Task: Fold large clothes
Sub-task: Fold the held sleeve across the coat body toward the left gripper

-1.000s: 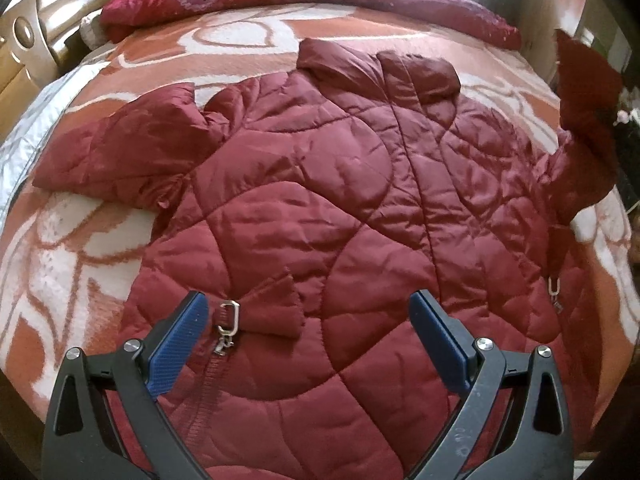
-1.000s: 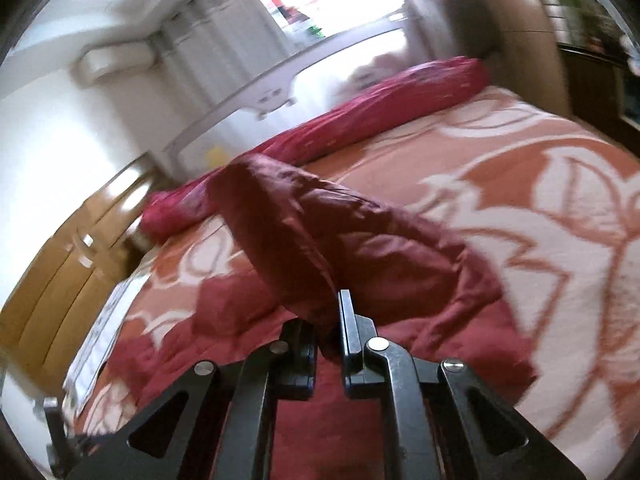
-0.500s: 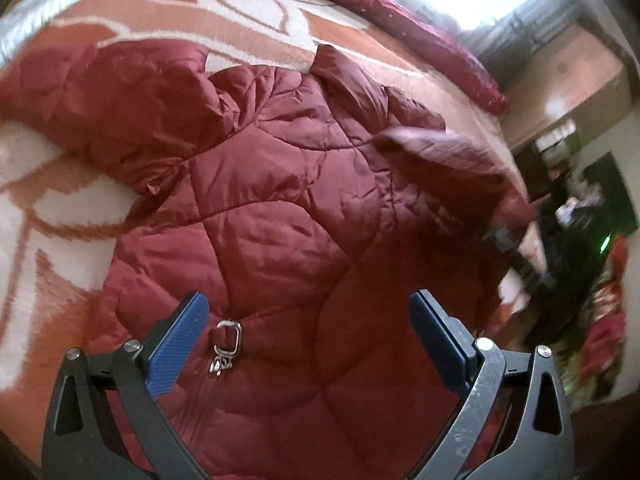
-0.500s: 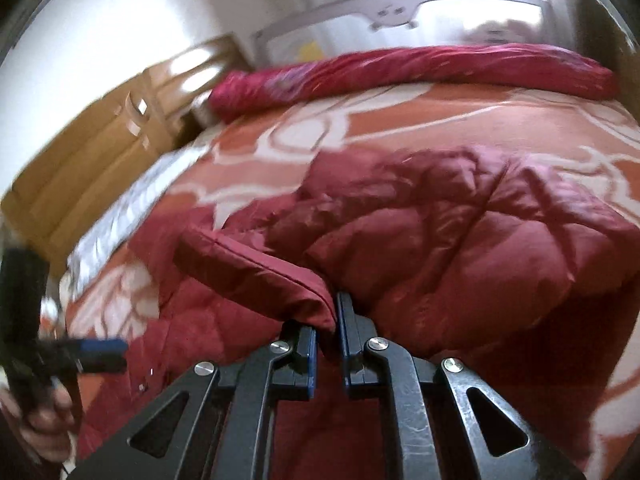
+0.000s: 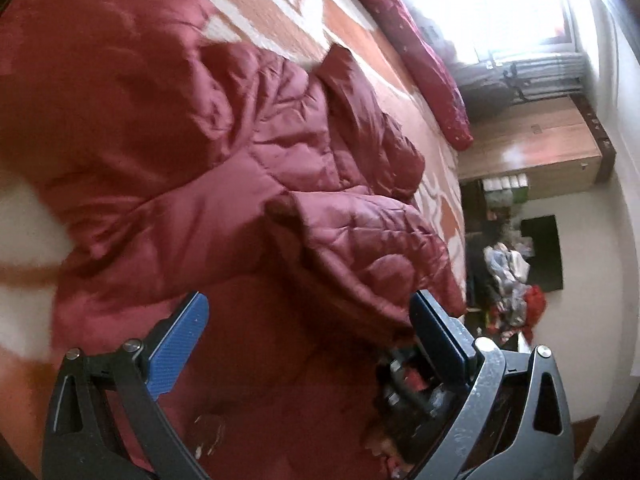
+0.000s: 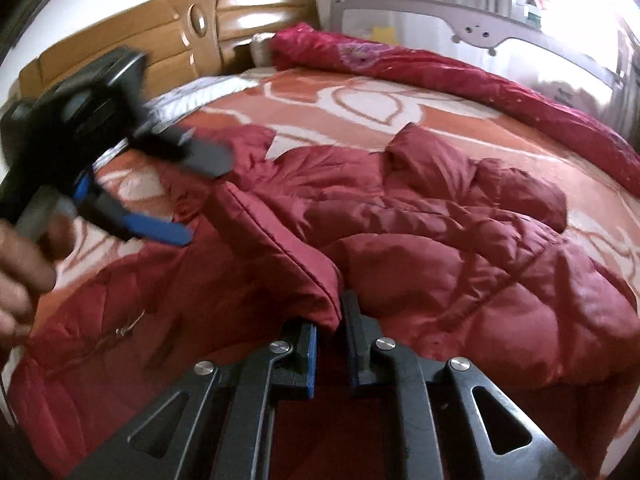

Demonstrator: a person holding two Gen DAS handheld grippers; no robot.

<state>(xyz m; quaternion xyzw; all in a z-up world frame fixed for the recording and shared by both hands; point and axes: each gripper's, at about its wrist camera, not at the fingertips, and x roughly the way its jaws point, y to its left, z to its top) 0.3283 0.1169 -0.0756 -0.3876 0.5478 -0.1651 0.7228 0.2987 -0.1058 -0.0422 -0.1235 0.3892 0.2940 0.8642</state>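
Observation:
A dark red quilted jacket [image 6: 440, 248] lies spread on the bed; it also fills the left wrist view [image 5: 160, 128]. My right gripper [image 6: 331, 320] is shut on the cuff of the jacket's sleeve [image 6: 276, 240], which is folded across the jacket body. That sleeve shows in the left wrist view [image 5: 372, 240]. My left gripper [image 5: 308, 320] is open and empty above the jacket's lower part. It also shows in the right wrist view [image 6: 168, 200] at the left, held in a hand.
The bed has an orange and white patterned blanket [image 6: 360, 100]. A rolled red quilt [image 6: 460, 72] lies along its far side. A wooden headboard [image 6: 168, 32] stands at the back left. A wardrobe [image 5: 532, 152] and clutter [image 5: 516, 280] stand beyond the bed's right side.
My right gripper has carried the sleeve across the jacket body and lower. My left gripper has turned and swung right over the jacket, still open.

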